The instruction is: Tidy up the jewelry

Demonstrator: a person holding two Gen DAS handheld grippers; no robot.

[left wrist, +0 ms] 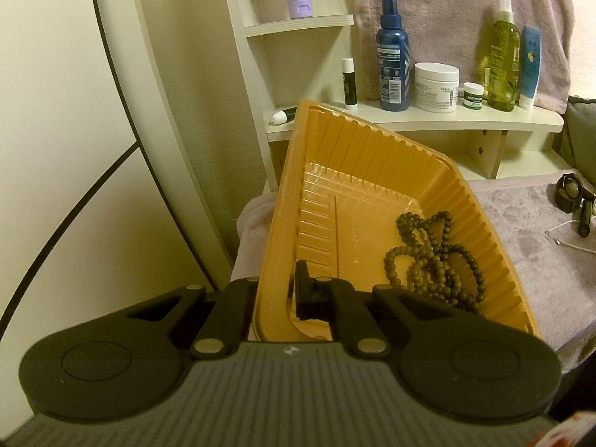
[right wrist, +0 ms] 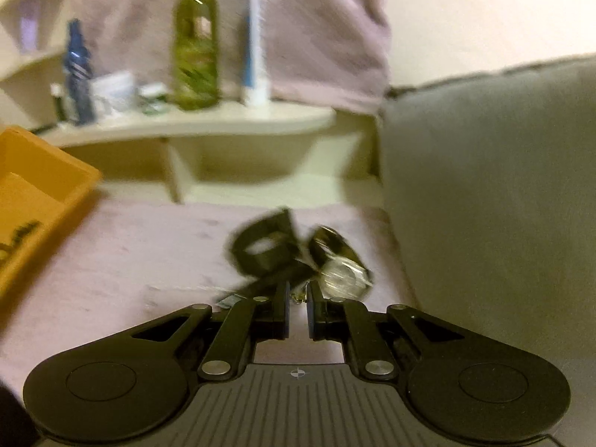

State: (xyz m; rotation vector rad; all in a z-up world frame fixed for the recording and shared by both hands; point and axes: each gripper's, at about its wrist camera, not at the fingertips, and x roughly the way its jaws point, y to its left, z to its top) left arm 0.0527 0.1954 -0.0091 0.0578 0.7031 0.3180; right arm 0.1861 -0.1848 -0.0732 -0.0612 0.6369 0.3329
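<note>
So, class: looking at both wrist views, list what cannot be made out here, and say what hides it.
- Right wrist view: the dark watches on the towel are smeared by motion blur; what the right gripper pinches cannot be told.
- Left wrist view: the left gripper clamps the orange tray; the gripper body hides the tray's near corner.
- Left wrist view: the thin chain is cut off by the right edge.
- Bottle labels: too small.

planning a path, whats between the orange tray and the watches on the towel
Bare towel between tray and watches, in the right wrist view; only a thin chain near them.
</note>
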